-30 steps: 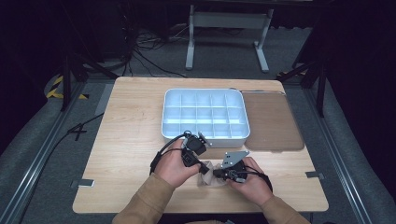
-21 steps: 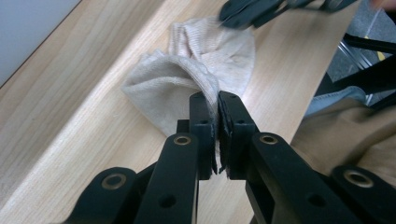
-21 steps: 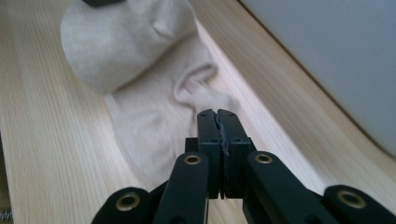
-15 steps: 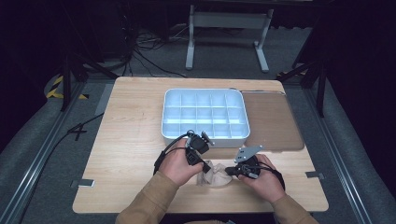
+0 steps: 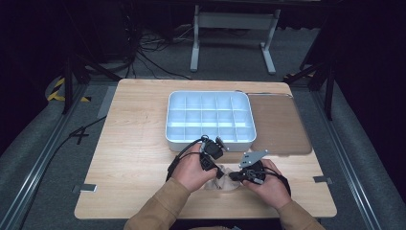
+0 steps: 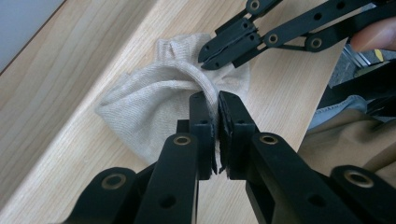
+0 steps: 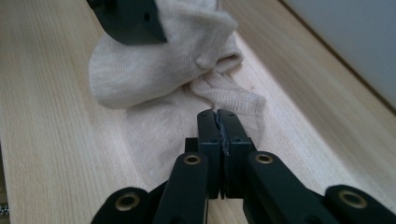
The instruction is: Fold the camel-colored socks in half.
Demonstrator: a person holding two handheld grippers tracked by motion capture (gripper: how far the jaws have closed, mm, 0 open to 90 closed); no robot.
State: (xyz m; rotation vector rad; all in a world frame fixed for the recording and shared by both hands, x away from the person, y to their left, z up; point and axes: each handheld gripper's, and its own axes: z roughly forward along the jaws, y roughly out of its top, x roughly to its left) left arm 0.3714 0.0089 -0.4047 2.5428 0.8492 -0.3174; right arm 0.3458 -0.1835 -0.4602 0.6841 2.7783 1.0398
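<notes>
A crumpled beige sock (image 5: 224, 182) lies on the wooden table (image 5: 134, 143) near its front edge, between the person's two hands. My left gripper (image 6: 211, 99) is shut on a gathered fold of the sock (image 6: 154, 98). My right gripper (image 7: 218, 115) is shut on a thin edge of the sock (image 7: 154, 70), and its black jaws also appear at the top of the left gripper view. In the high view the left gripper (image 5: 218, 171) and the right gripper (image 5: 233, 176) meet over the sock, tips almost touching.
A white compartment tray (image 5: 210, 142) sits just behind the hands at mid-table. A flat brownish lid (image 5: 280, 127) lies to its right. The left half of the table is bare wood. Cables trail from the left gripper.
The right hand has shifted a little to the right from one second ago, drawing the sock out slightly. The left hand has stayed nearly in place.
</notes>
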